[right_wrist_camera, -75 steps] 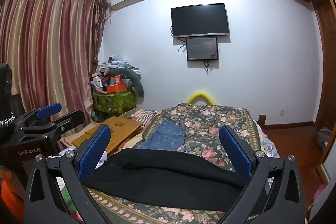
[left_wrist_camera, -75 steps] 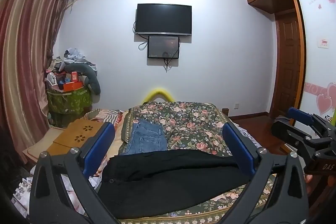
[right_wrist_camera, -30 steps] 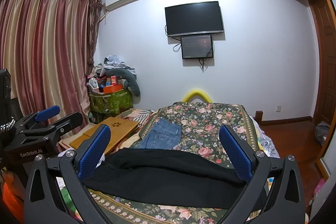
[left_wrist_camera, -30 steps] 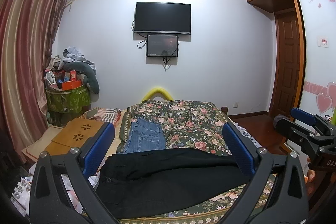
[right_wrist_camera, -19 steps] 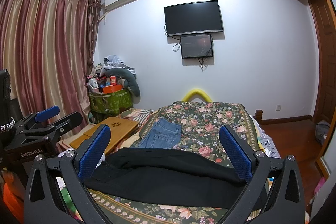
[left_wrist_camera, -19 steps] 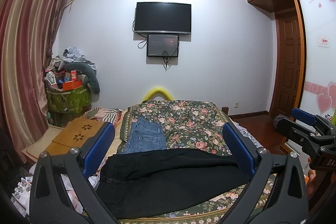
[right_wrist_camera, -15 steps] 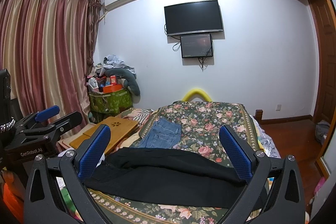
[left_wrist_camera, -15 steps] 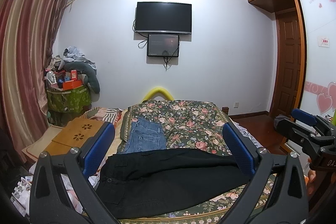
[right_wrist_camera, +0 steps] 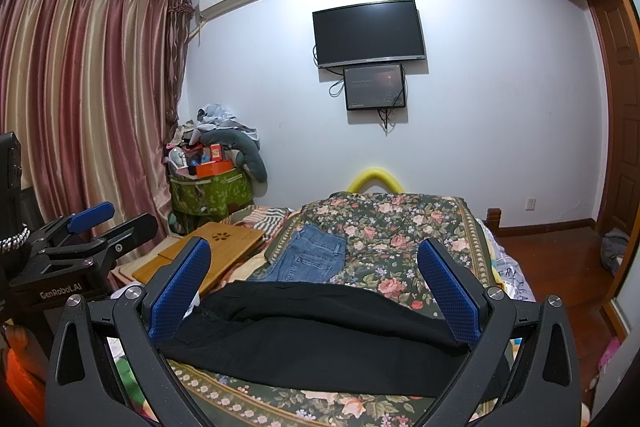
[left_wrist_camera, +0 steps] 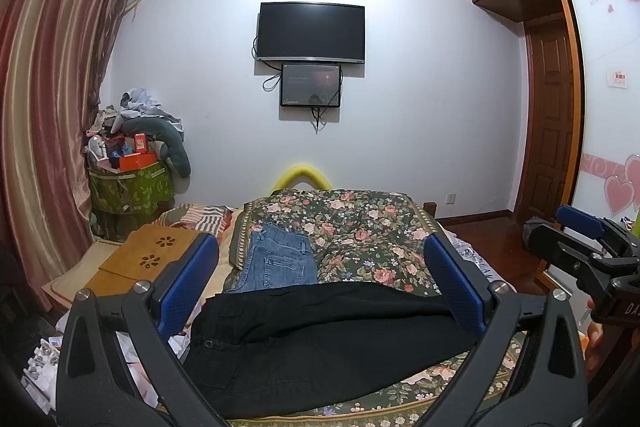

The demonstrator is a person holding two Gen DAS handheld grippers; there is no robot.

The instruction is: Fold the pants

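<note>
Nothing has shifted since the earlier frames: both tongs hang spread wide and empty above the bed's near end. The left tongs and right tongs each frame the black pants, which lie crosswise on the floral cover, jeans just beyond. The pants' leg ends are hidden behind the fingers, so their fold is hard to read
</note>
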